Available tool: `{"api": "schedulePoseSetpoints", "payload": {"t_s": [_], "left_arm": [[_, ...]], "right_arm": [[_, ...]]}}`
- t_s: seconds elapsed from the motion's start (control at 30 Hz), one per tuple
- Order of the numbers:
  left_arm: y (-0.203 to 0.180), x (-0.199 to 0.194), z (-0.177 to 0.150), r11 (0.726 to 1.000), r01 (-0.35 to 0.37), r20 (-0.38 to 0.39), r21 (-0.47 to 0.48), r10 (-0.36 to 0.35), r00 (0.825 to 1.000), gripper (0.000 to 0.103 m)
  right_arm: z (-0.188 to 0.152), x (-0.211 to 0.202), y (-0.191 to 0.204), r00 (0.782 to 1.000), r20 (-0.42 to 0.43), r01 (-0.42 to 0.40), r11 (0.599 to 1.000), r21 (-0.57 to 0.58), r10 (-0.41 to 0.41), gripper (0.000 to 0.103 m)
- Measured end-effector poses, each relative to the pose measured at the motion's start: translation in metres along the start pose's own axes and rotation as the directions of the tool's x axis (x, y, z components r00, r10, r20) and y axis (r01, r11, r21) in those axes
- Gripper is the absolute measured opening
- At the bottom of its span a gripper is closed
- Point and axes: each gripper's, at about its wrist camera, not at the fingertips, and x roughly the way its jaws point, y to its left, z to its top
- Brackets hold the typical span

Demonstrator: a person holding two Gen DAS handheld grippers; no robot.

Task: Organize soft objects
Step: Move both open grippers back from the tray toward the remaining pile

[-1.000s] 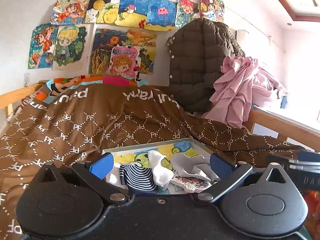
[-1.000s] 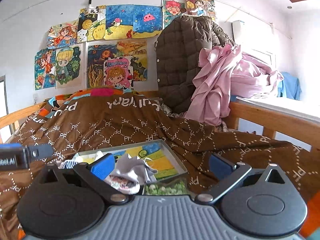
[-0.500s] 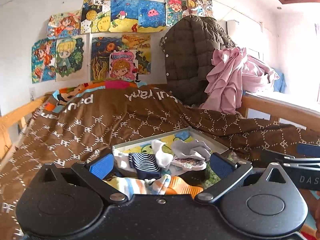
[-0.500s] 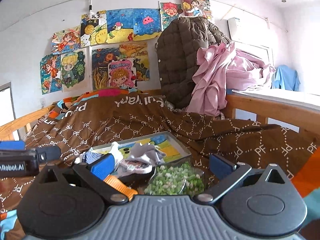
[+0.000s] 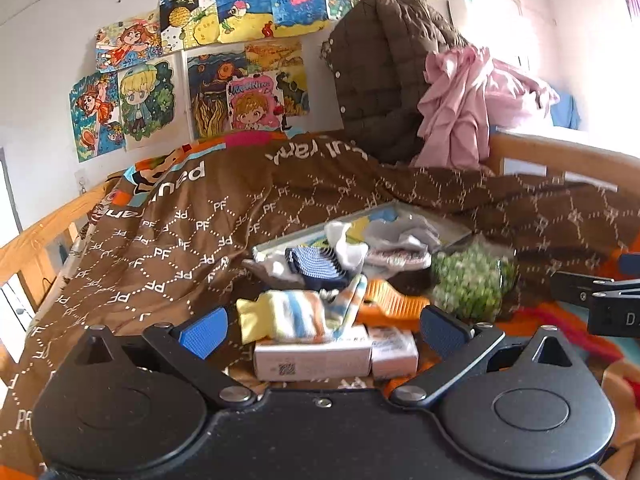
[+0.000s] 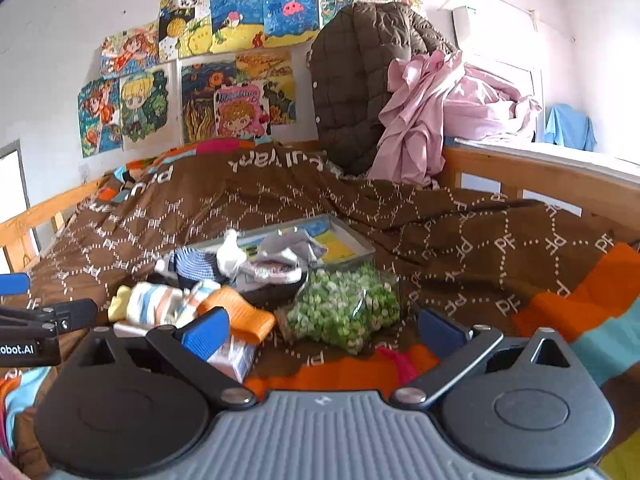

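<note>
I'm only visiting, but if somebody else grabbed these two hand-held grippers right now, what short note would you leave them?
Left gripper: open, holding nothing, facing the pastel striped sock that lies on white cardboard boxes.
Right gripper: open, holding nothing, facing the clear bag of green peas.
Shallow grey tray with a colourful picture bottom sits on the brown patterned quilt; a navy striped sock, a white sock and a grey cloth are piled at it.
Left: the pastel striped sock is outside the tray.

The 2 wrist cameras sit low over the bed, facing the drawing-covered wall; both share the tray.
</note>
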Motion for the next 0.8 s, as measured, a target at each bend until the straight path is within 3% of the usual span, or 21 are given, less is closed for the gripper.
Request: {"api": "schedulePoseSetpoints", "payload": {"t_s": [0.37,0.63,0.8], "left_arm": [[-0.001,0.019,-0.017,0.997,-0.047,-0.156,0.054,0.055,0.986,0.102],[0.009,0.035,-0.020,0.997,-0.074,-0.240,0.014,0.075,0.968,0.102],[0.022,0.053,-0.015,0.998,-0.049,-0.310,-0.040,0.034,0.950,0.102]], "right_arm": [[-0.010,0.006,0.012,0.998,-0.053,-0.048,0.998,-0.045,0.045,0.103],[-0.016,0.015,0.025,0.993,-0.101,-0.074,0.993,-0.093,0.065,0.103],[-0.015,0.030,0.030,0.988,-0.126,-0.099,0.990,-0.101,0.086,0.103]]}}
